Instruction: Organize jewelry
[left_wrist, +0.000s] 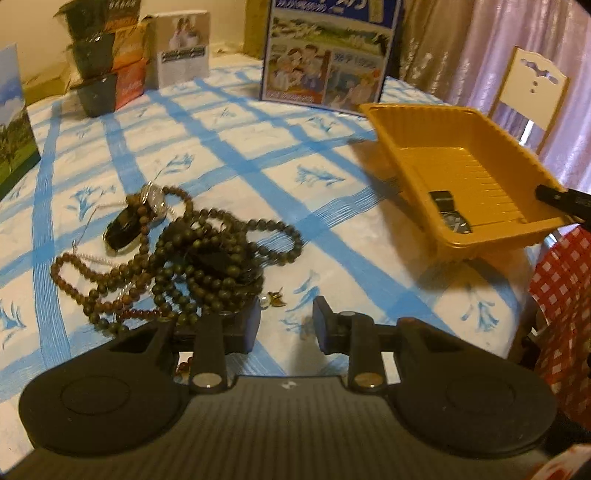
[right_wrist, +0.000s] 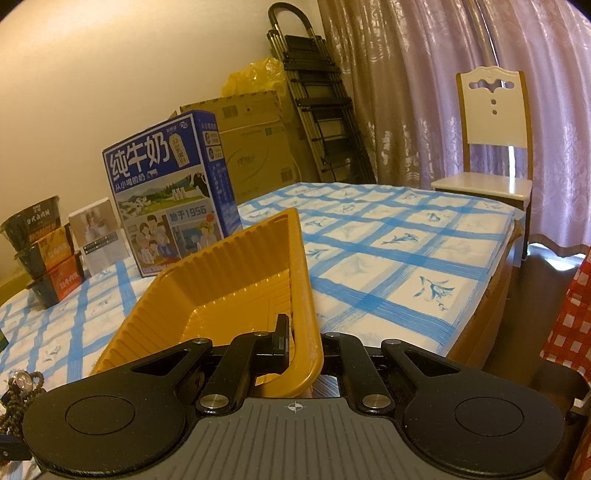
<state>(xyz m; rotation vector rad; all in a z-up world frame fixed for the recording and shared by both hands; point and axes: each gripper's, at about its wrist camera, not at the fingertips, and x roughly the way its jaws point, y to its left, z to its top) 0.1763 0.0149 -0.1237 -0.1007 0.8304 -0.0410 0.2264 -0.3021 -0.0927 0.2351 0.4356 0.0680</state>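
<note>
While the right gripper (right_wrist: 301, 341) is clamping shut on the near rim of the yellow tray (left_wrist: 436, 133), the tray is sitting tilted, its near-right corner lifted off the tablecloth (left_wrist: 236, 155). Seen from the left wrist cam, the right tool's black fingertip (left_wrist: 550, 192) is poking in over that rim from the right. Inside the tray, a small dark item (left_wrist: 448, 212) w/ a shiny part is lying on the ribbed floor near the front wall; too blurry to say what it is.

Left gripper (left_wrist: 286, 325) is hovering low over the tablecloth w/ jaws partly open, nothing between the pads. Its left finger is sitting just beside, maybe touching, the near edge of the bead pile (left_wrist: 207, 258): a tangle of brown bead strands spreading left of centre. At the pile's far-left side a watch (left_wrist: 155, 197) w/ a round face is lying next to a dark oval piece (left_wrist: 123, 230). A small pearl & gold charm (left_wrist: 273, 300) is lying just beyond the left finger's tip.

Tray is well apart from the pile, to its right. Blue milk carton box (left_wrist: 325, 51) is standing behind the tray; stacked noodle cups (left_wrist: 99, 62) are at the far left; a white chair (left_wrist: 532, 85) is standing by the curtain.
</note>
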